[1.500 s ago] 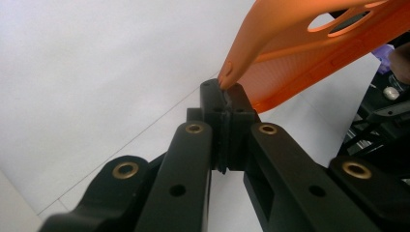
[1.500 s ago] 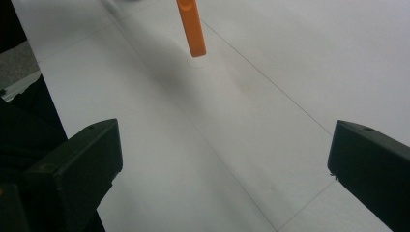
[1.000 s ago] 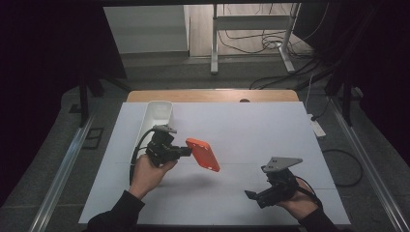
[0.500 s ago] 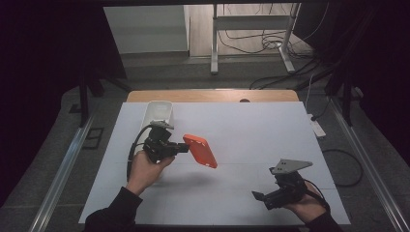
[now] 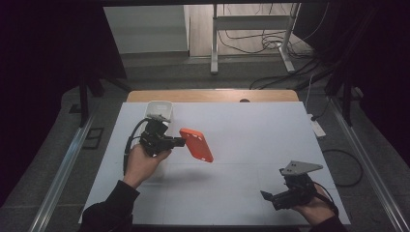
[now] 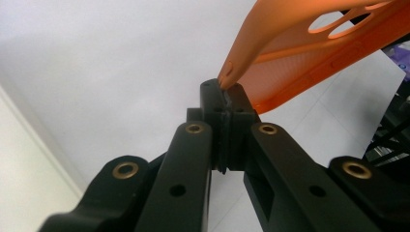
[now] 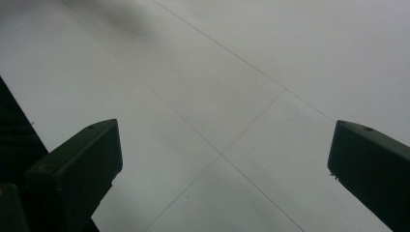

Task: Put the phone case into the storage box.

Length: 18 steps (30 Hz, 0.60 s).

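Left gripper (image 5: 175, 141), at centre-left of the high view, has its jaws pressed together on one short edge of the orange phone case (image 5: 196, 144); the left gripper view shows them pinching the case's rim (image 6: 227, 79). The case hangs above the white table (image 5: 251, 130) with its long axis slanting toward the lower right of the frame, just right of a white container (image 5: 160, 109). Right gripper (image 5: 278, 197) sits at lower right, well apart from the case, jaws spread wide and empty, so the left hand is far nearer.
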Motion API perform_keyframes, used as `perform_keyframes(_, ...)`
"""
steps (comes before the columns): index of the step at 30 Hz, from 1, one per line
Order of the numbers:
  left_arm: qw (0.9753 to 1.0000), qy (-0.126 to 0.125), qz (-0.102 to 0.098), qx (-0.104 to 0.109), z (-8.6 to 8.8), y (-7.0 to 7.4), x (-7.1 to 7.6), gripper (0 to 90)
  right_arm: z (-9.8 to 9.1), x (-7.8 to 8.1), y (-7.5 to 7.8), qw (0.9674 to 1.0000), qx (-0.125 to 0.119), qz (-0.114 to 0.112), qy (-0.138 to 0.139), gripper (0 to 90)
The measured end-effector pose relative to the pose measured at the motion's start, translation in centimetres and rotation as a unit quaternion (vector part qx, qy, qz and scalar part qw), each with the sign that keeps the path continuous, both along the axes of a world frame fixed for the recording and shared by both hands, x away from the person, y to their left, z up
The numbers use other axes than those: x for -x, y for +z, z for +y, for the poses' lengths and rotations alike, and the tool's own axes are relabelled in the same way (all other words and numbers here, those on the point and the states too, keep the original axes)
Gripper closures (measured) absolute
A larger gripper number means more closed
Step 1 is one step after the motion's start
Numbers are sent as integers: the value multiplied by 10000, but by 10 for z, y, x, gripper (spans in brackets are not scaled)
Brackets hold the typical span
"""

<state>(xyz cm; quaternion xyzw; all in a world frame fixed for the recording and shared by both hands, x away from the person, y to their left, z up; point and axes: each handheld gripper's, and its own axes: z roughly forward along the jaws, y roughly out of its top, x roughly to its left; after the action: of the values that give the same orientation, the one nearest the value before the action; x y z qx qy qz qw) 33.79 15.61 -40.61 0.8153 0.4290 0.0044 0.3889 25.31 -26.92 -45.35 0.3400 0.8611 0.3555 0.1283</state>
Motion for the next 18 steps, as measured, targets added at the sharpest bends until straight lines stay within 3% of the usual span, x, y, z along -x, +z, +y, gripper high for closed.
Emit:
perform_keyframes(8, 9999, 129, 14, -59, 9, 7, -9, 889, -13, 4, -1, 9997, 38, -40, -236, 0)
perform_keyframes(18, 9994, 298, -3, -186, 17, 20, -23, 890, -30, 11, 2, 9982, -94, -50, -598, 0)
